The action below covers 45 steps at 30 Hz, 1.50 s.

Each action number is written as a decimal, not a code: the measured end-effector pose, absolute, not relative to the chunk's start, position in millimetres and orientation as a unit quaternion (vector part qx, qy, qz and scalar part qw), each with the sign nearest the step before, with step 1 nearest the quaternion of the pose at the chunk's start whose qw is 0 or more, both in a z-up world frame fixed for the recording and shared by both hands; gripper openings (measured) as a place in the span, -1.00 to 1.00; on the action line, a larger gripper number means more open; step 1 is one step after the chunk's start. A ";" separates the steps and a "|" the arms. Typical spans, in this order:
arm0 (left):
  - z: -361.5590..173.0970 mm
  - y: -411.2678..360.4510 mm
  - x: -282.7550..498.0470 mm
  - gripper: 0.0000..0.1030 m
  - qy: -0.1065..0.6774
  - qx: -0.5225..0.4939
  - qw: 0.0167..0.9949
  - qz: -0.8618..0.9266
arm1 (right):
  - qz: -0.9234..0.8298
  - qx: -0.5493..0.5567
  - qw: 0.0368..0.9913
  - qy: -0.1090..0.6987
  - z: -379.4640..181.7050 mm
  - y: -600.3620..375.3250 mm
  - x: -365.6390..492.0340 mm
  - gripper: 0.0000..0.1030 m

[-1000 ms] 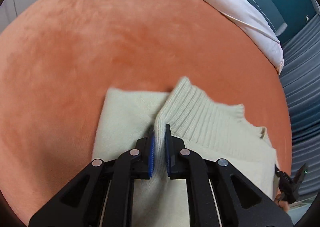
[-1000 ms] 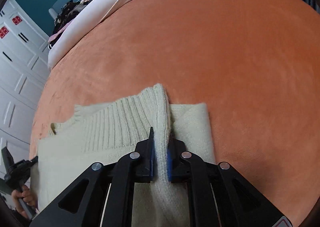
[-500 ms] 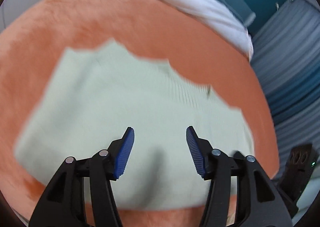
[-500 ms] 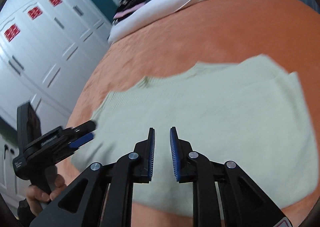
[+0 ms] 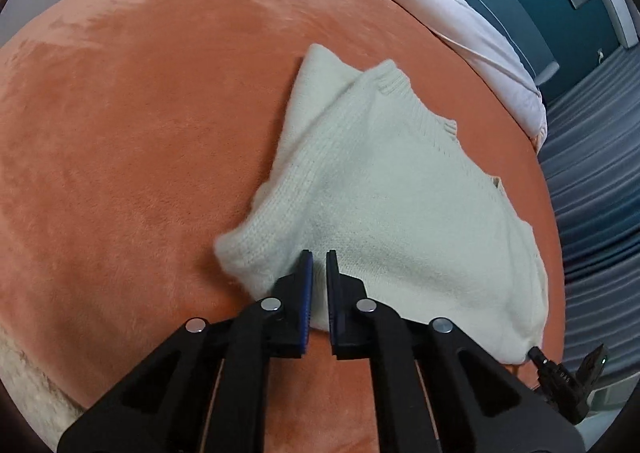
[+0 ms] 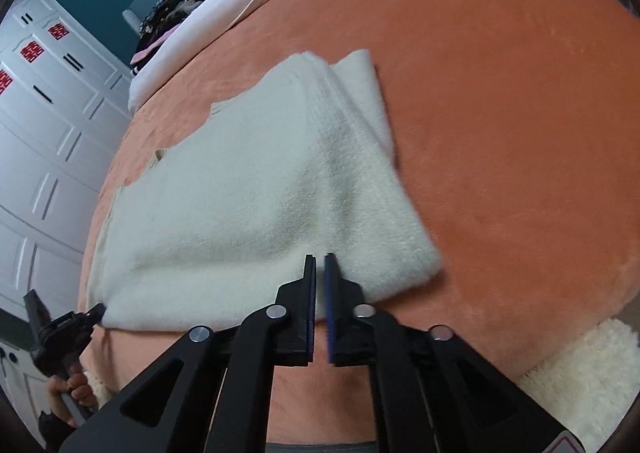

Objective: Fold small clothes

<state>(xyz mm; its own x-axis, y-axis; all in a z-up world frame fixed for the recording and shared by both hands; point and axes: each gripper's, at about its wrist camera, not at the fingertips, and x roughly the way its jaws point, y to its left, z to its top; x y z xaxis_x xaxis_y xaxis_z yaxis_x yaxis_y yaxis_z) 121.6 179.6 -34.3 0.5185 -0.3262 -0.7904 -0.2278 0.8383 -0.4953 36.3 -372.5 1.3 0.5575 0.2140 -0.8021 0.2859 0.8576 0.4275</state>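
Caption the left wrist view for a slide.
Left gripper pinches the near edge of a cream sweater on orange bedding.

text: none legible | wardrobe doors (image 6: 52, 101): red emblems (unreadable, too small)

A: How does the left gripper (image 5: 316, 285) stand?
B: Low and reaching forward, its two black fingers (image 5: 294, 293) drawn almost together, blue pads facing each other across a thin slit, pinching the near edge of the sweater (image 5: 380, 213).

A: And the right gripper (image 6: 319, 287)?
B: The same pose, fingers nearly closed on that near edge. The person's hand (image 6: 76, 393) grips the other tool's handle at lower left.
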 end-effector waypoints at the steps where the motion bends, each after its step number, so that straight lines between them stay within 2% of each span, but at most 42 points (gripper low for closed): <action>1: -28.8 182.7 115.2 -0.32 0.480 -0.310 0.820 -0.028 | -0.027 0.274 0.846 0.457 7.1 -370.1 33.0 -0.40; 2: -23.1 186.0 108.0 0.25 0.465 -0.334 0.820 -0.028 | -0.039 0.285 0.848 0.445 10.8 -373.5 27.1 -0.12; 3: -18.2 188.2 101.2 0.72 0.452 -0.348 0.821 -0.018 | -0.059 0.296 0.848 0.436 11.4 -378.6 22.4 0.33; 4: -14.9 189.4 97.0 0.88 0.443 -0.350 0.825 0.017 | -0.075 0.306 0.846 0.429 6.8 -383.7 16.1 0.36; 8: -40.6 200.1 101.9 0.90 0.457 -0.370 0.805 0.082 | -0.072 0.368 0.803 0.464 -24.6 -396.7 25.2 0.38; 9: -50.5 201.7 105.9 0.90 0.461 -0.387 0.794 0.085 | -0.074 0.371 0.804 0.459 -24.0 -397.8 25.1 0.43; 11: -49.8 200.5 110.5 0.89 0.450 -0.388 0.798 0.102 | -0.055 0.369 0.812 0.449 -21.7 -396.6 39.7 0.40; 12: -45.5 196.8 115.4 0.60 0.446 -0.386 0.802 0.094 | -0.051 0.374 0.808 0.452 -22.2 -391.9 50.8 0.22; 13: -40.7 192.4 121.3 0.12 0.446 -0.386 0.805 0.063 | -0.045 0.381 0.804 0.455 -21.8 -386.7 58.8 -0.35; 14: -38.3 188.0 129.6 -0.70 0.463 -0.385 0.797 0.043 | -0.031 0.387 0.801 0.456 -18.8 -386.3 69.4 -0.66; 19: 4.0 192.8 109.7 -0.81 0.452 -0.384 0.805 0.016 | 0.021 0.383 0.836 0.392 37.7 -388.1 67.1 -0.73; 20: 6.7 192.6 102.1 -0.97 0.456 -0.374 0.807 0.020 | 0.023 0.378 0.838 0.392 41.1 -388.3 61.9 -0.73; 22: -4.3 193.7 91.9 -1.00 0.475 -0.349 0.807 0.038 | 0.015 0.367 0.833 0.413 29.4 -387.7 54.5 -0.73; 25: -53.1 197.9 90.3 -1.00 0.526 -0.356 0.770 0.060 | -0.026 0.363 0.789 0.496 -34.9 -392.1 58.2 -0.70; 26: -59.5 200.7 87.1 -1.00 0.520 -0.378 0.764 0.057 | -0.024 0.380 0.785 0.488 -44.6 -396.4 53.6 -0.71; 27: -56.4 203.6 82.4 -0.98 0.500 -0.398 0.767 0.056 | -0.023 0.394 0.785 0.477 -42.1 -399.2 50.8 -0.63; 28: -49.3 204.2 80.6 -0.87 0.476 -0.411 0.776 0.051 | -0.025 0.397 0.786 0.474 -36.2 -397.6 49.5 -0.42; 30: -35.1 204.0 85.3 0.32 0.446 -0.419 0.790 0.036 | -0.029 0.383 0.796 0.468 -23.2 -397.0 48.1 -0.24; 31: -28.1 203.2 89.7 0.56 0.431 -0.420 0.798 0.036 | -0.022 0.380 0.799 0.466 -19.7 -396.0 47.4 -0.16; 32: -25.4 201.3 96.5 0.77 0.422 -0.421 0.802 0.035 | -0.016 0.384 0.798 0.464 -18.7 -395.4 47.5 -0.11; 34: -29.2 197.4 114.6 0.78 0.418 -0.427 0.802 0.019 | -0.012 0.412 0.791 0.452 -22.8 -395.7 46.0 0.09; 35: -36.1 198.0 123.4 0.78 0.424 -0.431 0.796 0.019 | -0.012 0.426 0.786 0.448 -27.7 -395.5 41.9 0.11; 37: -53.7 196.5 142.6 0.64 0.440 -0.453 0.775 0.021 | -0.016 0.444 0.776 0.448 -34.8 -391.0 45.0 0.11; 38: -58.9 197.1 149.1 0.14 0.443 -0.461 0.769 0.017 | -0.019 0.440 0.778 0.448 -36.0 -388.7 50.6 0.11; 39: -60.1 200.5 152.5 -0.49 0.457 -0.461 0.761 0.015 | -0.021 0.430 0.783 0.448 -33.2 -385.1 57.1 -0.09; 40: -61.5 202.3 150.6 -0.53 0.465 -0.471 0.749 0.009 | -0.020 0.422 0.786 0.451 -30.1 -387.9 58.1 -0.64; 42: -45.3 206.7 134.2 -0.79 0.451 -0.479 0.753 -0.009 | -0.003 0.431 0.789 0.439 -16.9 -394.3 60.8 -0.69; 45: -20.3 203.8 111.0 -0.81 0.445 -0.454 0.771 -0.027 | 0.029 0.439 0.804 0.400 15.4 -397.9 54.0 -0.72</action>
<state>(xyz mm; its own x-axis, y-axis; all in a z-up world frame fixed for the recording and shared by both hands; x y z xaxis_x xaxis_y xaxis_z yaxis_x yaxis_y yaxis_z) 111.0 203.8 -20.3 0.6017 -0.4459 -0.6627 -0.3632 0.5862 -0.7242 54.0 -397.9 15.4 0.6781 0.3984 -0.6176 0.3040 0.6130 0.7292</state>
